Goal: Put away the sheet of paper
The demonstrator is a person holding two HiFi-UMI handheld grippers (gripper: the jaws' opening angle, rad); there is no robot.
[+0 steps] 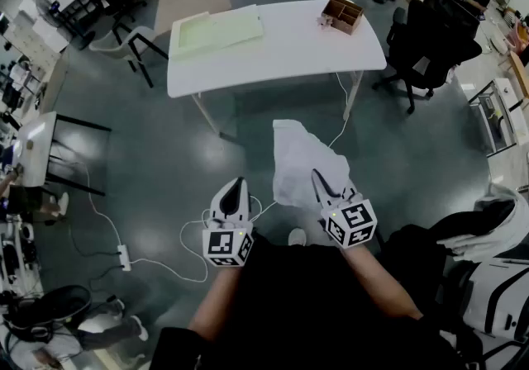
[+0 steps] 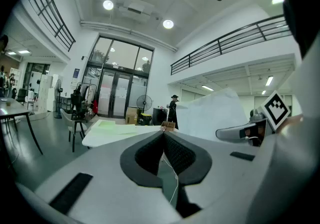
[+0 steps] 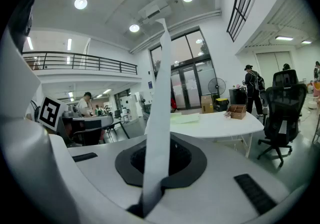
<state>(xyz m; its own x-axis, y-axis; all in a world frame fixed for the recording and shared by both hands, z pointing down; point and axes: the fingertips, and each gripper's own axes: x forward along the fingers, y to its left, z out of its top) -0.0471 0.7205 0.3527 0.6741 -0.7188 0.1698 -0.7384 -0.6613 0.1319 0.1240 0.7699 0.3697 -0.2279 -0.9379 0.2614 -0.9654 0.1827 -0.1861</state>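
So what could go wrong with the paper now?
The sheet of paper is pinched only by the right gripper, at one edge, so it could flop, crease or slip out. The left gripper is shut and empty, so it gives no support. A white cable lies on the floor between the person and the table; a foot might catch it.
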